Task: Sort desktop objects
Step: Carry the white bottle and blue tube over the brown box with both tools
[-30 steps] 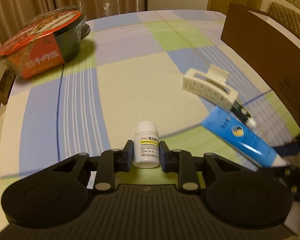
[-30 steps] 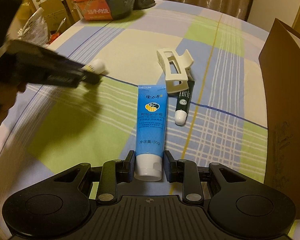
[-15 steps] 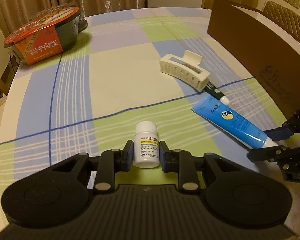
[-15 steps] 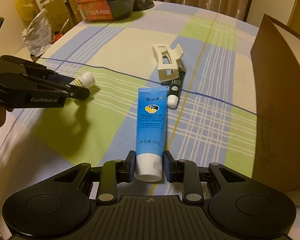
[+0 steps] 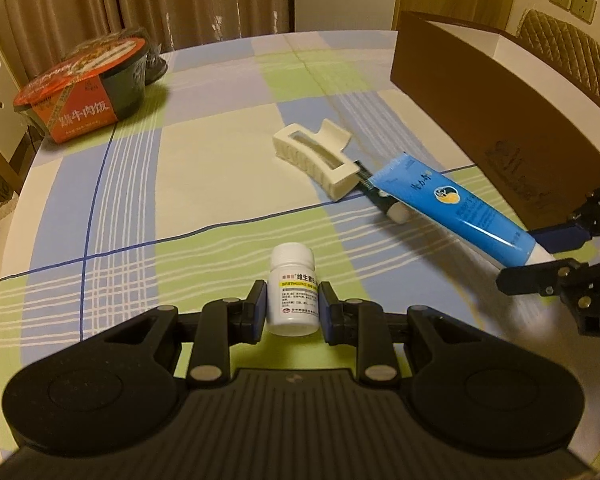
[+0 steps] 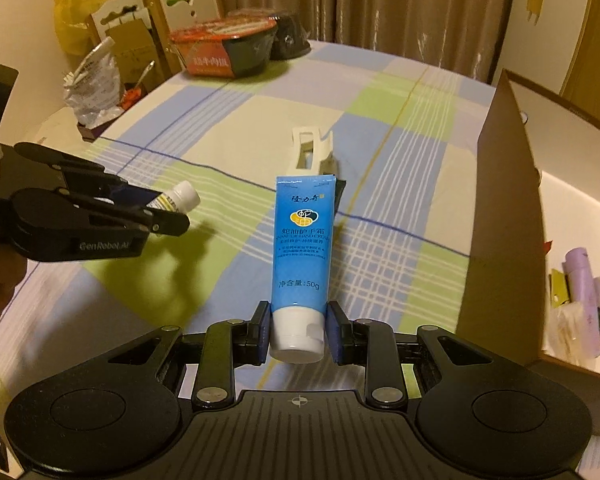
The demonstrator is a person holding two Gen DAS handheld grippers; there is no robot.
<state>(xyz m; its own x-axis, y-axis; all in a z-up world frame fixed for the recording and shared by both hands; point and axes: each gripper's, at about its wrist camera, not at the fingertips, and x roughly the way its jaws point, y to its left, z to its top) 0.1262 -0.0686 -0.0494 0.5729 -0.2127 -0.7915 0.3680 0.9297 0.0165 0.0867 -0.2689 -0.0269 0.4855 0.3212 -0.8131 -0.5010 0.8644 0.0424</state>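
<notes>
At the far left of the bench (image 5: 204,168), we are seeing an instant beef rice bowl (image 5: 86,92) sitting sealed on the checked cloth, with a dark container just behind it. Nearer us, our left tool (image 5: 293,305) is gripping a white vitamin bottle (image 5: 294,292) by its labelled body, its pads pressing both sides; in the right wrist view the bottle (image 6: 176,199) is hanging clear above the cloth, casting a shadow below.

Moving right, a cream hair claw clip (image 5: 314,160) is lying on the pale square, and a dark green tube with a white cap (image 5: 380,196) is resting just beside it, one end tucked under the clip.

Further right, our right tool (image 6: 298,330) is clamping the blue hand cream tube (image 6: 302,240) at its white cap end, the crimped end pointing forward. From the left wrist view the tube (image 5: 448,204) is slanting above the bench, partly covering the green tube.

At the far right, an open brown cardboard box (image 6: 500,220) is standing on the bench, and we are glimpsing a lilac bottle (image 6: 582,280) and other small items lying inside it.
</notes>
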